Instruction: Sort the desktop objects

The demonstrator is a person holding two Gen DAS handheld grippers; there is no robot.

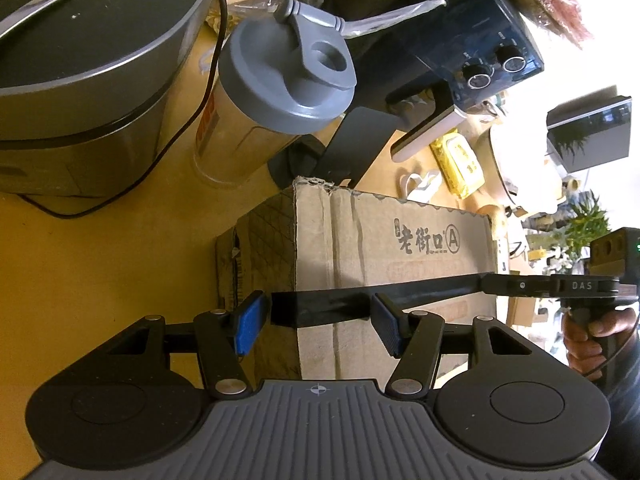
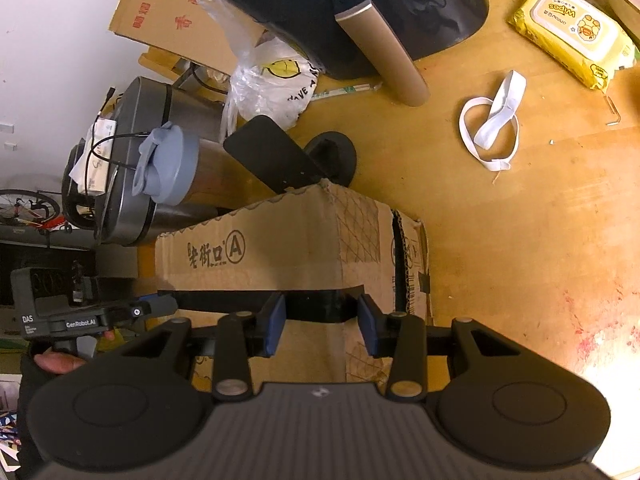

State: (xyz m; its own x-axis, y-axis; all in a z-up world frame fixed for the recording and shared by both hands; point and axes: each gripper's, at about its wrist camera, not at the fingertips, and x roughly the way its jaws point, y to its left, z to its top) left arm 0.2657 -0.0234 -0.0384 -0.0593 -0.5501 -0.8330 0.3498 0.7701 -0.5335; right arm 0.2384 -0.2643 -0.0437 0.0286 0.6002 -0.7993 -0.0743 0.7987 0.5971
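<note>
A brown cardboard box (image 1: 384, 240) with printed Chinese characters stands on the wooden desk; it also shows in the right wrist view (image 2: 280, 248). My left gripper (image 1: 316, 322) is open, its blue pads either side of one box end at its top edge. My right gripper (image 2: 322, 322) is open at the opposite end, pads straddling the box edge. A black strip runs across the box between the two grippers. Each gripper sees the other across the box.
A grey-lidded shaker bottle (image 1: 280, 80), a steel pot (image 1: 80, 80), a dark air fryer (image 2: 360, 4), a black phone stand (image 2: 280, 156), a plastic bag (image 2: 268, 76), yellow wipes (image 2: 572, 36) and a white strap (image 2: 492, 128) lie around the box.
</note>
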